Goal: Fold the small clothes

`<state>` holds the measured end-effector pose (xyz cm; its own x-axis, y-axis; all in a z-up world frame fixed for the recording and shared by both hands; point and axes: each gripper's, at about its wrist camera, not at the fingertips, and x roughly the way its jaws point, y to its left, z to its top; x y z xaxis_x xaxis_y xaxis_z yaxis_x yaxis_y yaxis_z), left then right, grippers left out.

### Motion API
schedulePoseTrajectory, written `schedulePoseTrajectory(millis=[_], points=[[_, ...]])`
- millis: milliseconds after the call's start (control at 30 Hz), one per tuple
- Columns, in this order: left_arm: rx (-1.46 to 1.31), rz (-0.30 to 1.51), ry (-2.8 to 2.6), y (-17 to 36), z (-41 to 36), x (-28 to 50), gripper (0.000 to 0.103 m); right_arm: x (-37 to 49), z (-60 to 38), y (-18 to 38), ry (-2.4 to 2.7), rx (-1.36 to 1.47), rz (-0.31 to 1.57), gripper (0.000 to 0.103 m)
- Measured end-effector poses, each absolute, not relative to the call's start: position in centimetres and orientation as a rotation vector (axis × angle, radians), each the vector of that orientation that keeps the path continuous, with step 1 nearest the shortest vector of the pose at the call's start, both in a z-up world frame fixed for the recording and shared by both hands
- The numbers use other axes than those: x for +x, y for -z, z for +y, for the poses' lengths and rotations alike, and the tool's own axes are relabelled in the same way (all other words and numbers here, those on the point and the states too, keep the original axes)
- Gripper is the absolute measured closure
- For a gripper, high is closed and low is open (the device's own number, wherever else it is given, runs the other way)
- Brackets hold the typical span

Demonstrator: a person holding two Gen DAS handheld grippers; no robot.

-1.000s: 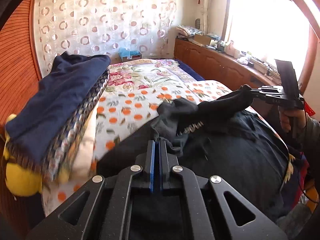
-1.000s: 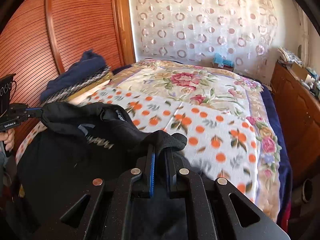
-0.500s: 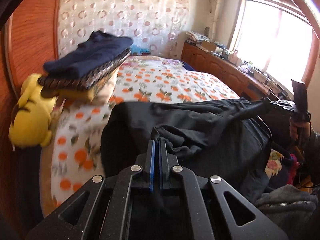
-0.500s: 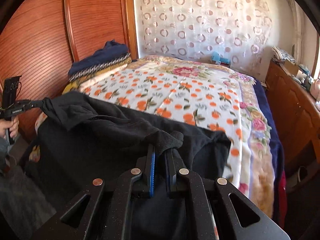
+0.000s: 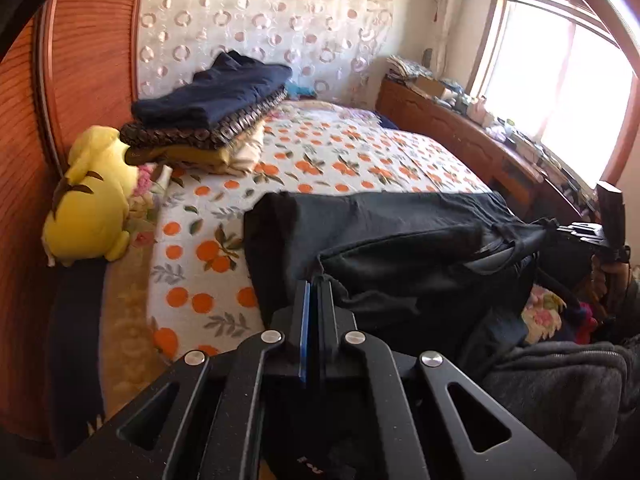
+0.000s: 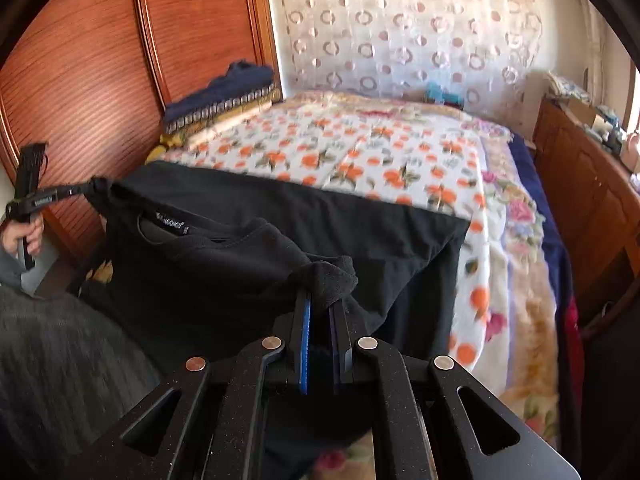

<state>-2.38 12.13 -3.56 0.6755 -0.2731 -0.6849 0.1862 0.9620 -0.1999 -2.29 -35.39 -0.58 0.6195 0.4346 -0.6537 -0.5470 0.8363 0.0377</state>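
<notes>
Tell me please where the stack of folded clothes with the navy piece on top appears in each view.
Left wrist: stack of folded clothes, upper left, on the bed beside the yellow plush toy.
Right wrist: the stack sits upper left, against the wooden panel.
Shared landmark: the circle-patterned curtain, behind the stack in both views.

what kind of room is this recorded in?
A home bedroom, most likely: a bed with an orange-print blanket, a stack of folded clothes beside a yellow plush toy, and a curtained window.
</notes>
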Motion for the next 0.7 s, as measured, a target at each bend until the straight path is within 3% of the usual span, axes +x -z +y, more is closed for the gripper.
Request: schedulePoseTrajectory(millis=[400, 433, 533, 600, 633, 700], points=[[-0.09, 0.83, 0.201, 5.1, 13.7, -2.0, 0.099, -2.4, -35.8, 2.0, -0.554, -0.136, 0.78, 0.095], [-0.093, 0.826, 0.2, 4.9, 13.8, -2.0, 0.099, -2.5, -35.9, 1.9, -0.547, -0.138, 0.779, 0.087], [-0.077, 0.809, 0.196, 4.3, 13.6, -1.8, 0.098, -2.6, -36.4, 1.3, -0.52, -0.141, 0.763, 0.084], [-0.066, 0.803, 0.193, 4.1, 13.3, -1.5, 0.059, -2.6, -37.1, 0.7, -0.493, -0.138, 0.747, 0.079], [-0.066, 0.788, 0.195, 3.9, 13.1, -1.3, 0.054, -2.6, -37.5, 0.3, -0.483, -0.133, 0.738, 0.076], [-0.063, 0.765, 0.192, 3.7, 12.6, -0.8, 0.029, -2.8, -38.1, -0.5, -0.468, -0.123, 0.716, 0.074]])
